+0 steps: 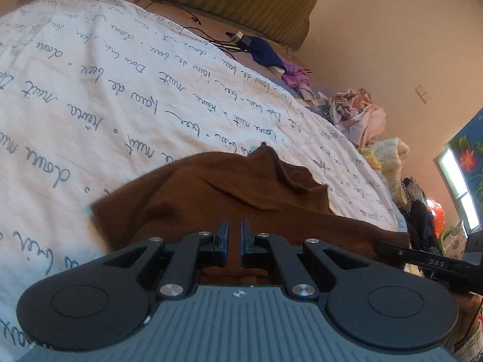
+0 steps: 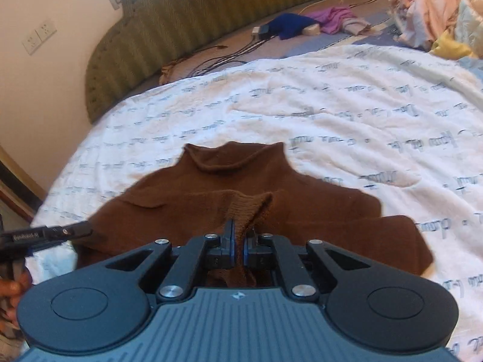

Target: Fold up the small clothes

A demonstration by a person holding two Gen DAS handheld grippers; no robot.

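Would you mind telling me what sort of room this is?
Most likely a bedroom: a bed with a white printed bedspread, a padded green headboard, and heaps of clothes beyond it.

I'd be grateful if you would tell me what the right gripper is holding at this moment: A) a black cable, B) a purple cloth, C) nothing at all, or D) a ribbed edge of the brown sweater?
D: in the right wrist view, the right gripper has its jaws closed on a ribbed fold of the brown sweater, which bunches up between the fingers above the white bedspread.
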